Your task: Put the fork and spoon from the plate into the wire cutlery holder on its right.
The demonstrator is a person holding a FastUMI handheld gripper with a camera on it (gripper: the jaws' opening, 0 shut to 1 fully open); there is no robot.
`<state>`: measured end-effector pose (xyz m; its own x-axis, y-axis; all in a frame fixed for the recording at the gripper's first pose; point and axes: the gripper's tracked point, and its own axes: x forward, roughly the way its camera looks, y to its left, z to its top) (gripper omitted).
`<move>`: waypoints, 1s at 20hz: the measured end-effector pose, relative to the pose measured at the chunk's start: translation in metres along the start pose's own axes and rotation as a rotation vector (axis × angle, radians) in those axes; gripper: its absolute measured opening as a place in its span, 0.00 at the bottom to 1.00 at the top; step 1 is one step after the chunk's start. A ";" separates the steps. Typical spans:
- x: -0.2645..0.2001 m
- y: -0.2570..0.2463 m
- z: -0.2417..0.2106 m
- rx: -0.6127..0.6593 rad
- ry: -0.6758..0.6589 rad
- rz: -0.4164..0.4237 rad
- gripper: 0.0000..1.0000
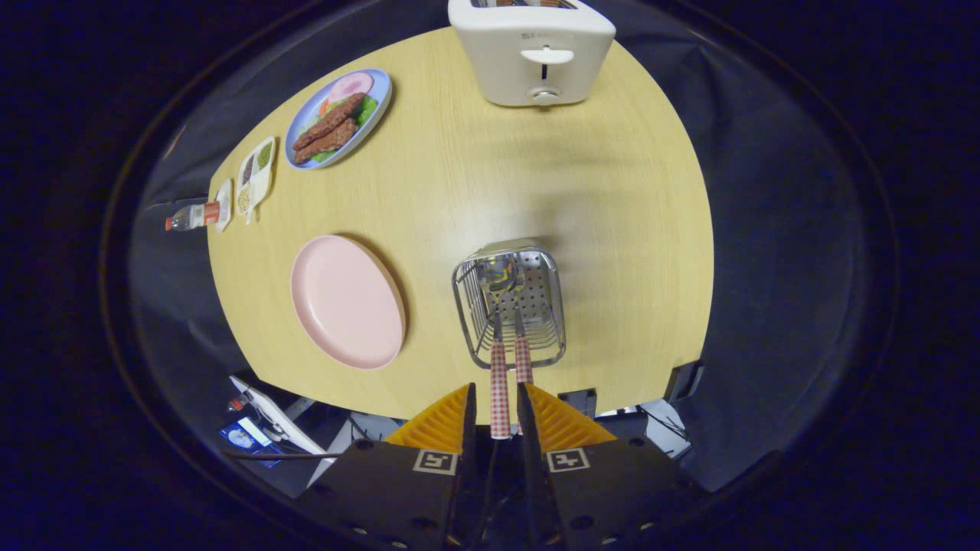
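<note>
1. The hand-held gripper (496, 402) hangs over the near edge of a pale wooden table (612, 191), its fingers drawn close with a narrow gap between them.
2. A checked-handled utensil (499, 386) stands in that gap, its handle end between the fingers; whether both fingers press on it cannot be told.
3. Its working end reaches down into the wire cutlery holder (511, 302), just ahead of the fingers.
4. A second checked-handled utensil (524, 360) stands beside the first inside the holder, its handle clear of the rim. Which is the fork and which the spoon cannot be told.
5. The pink plate (348, 301) lies bare just left of the holder.
6. Beyond, a blue plate of food (339, 116), a small divided dish (256, 174) and a bottle (191, 217) line the table's left edge.
7. A white toaster (531, 50) stands at the far side.
</note>
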<state>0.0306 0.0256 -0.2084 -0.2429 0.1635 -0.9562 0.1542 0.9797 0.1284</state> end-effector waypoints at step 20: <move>-0.193 0.087 -0.001 -0.258 -1.376 0.097 0.81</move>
<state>0.0899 0.0797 -0.0119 0.9023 0.1340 -0.4097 -0.0978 0.9893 0.1082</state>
